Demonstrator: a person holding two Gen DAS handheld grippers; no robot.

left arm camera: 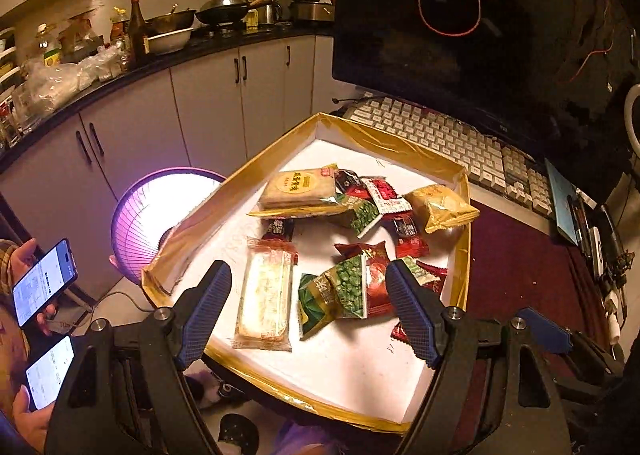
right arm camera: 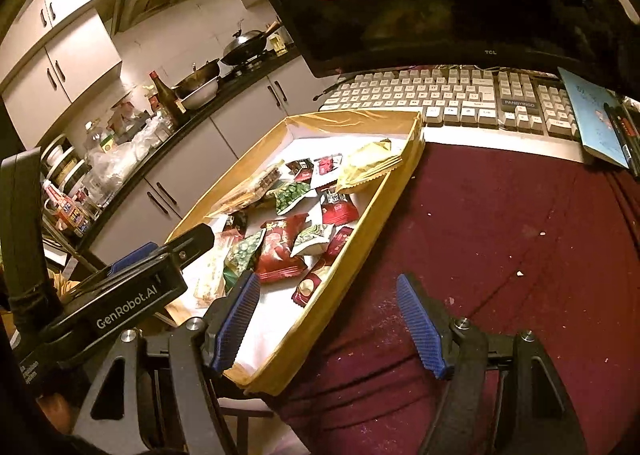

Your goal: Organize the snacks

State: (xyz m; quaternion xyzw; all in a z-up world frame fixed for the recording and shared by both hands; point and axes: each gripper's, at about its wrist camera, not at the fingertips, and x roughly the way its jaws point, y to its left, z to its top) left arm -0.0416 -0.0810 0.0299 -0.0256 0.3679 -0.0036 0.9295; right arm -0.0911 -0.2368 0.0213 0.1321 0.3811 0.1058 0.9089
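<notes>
A shallow box with gold-taped walls (left arm camera: 400,147) (right arm camera: 384,199) holds several snack packets on its white floor. Among them are a long pale wafer pack (left arm camera: 266,291), a green pea packet (left arm camera: 344,287) (right arm camera: 244,251), a red packet (left arm camera: 374,275) (right arm camera: 280,251), a gold bag (left arm camera: 438,207) (right arm camera: 366,167) and a biscuit pack (left arm camera: 298,187). My left gripper (left arm camera: 308,279) hovers above the near end of the box, open, its pads (left arm camera: 208,311) touching nothing. My right gripper (right arm camera: 328,291) is open over the box's near right wall and the maroon cloth, empty.
A white keyboard (left arm camera: 440,135) (right arm camera: 452,99) and a dark monitor (left arm camera: 480,35) stand behind the box. Maroon cloth (right arm camera: 500,235) spreads to the right. A glowing heater (left arm camera: 160,211) sits left of the box. A person's hands hold phones (left arm camera: 44,279) at the far left. Kitchen counter beyond.
</notes>
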